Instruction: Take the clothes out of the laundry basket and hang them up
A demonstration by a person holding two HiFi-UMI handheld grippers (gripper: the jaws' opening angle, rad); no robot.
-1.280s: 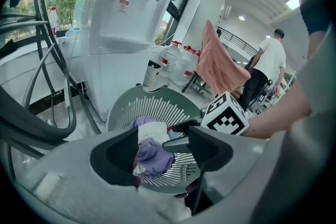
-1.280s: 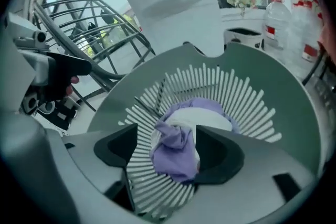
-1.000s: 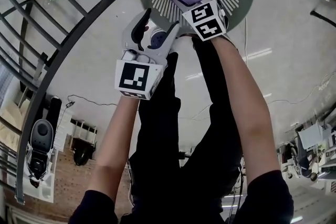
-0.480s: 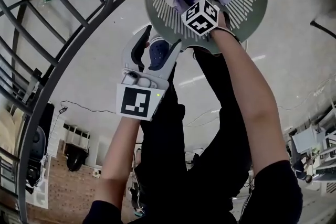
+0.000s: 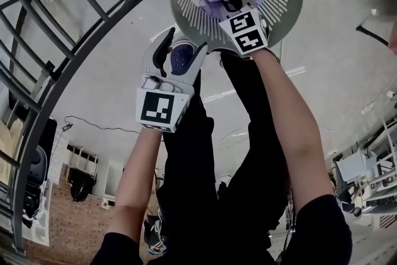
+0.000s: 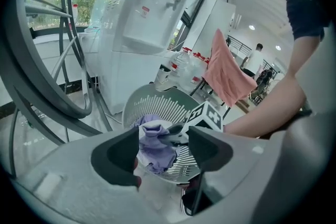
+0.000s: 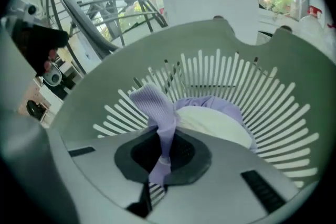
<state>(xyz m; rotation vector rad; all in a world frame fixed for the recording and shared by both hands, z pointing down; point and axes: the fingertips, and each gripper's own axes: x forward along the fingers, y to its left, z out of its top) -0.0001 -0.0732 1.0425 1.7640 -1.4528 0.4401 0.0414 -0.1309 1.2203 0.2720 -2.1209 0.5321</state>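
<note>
2 grippers here. The right gripper point(image 7: 163, 157) is down inside the laundry basket point(image 7: 100, 86). Its jaws have just been closing, and they're pinched tight on a strip of the purple cloth point(image 7: 155, 105). That strip runs up out of the jaws and back toward the pile. The rest of the purple cloth is bunched at the bottom of the basket, wrapped around a cream cloth point(image 7: 215, 123), so everything is in the basket.

The left gripper point(image 5: 185, 41) hangs just outside the basket's near rim, beside the right one. Its jaws are spread wide with nothing between the pads. In the left gripper view you look straight through the gap at the basket and the purple cloth beyond.

Round the edges, 1 drying rack point(image 5: 80, 22) with grey metal bars stands off to the left in the head view. A white water dispenser point(image 6: 147, 13) stands behind the basket. A pink cloth point(image 6: 226, 73) hangs farther back.
</note>
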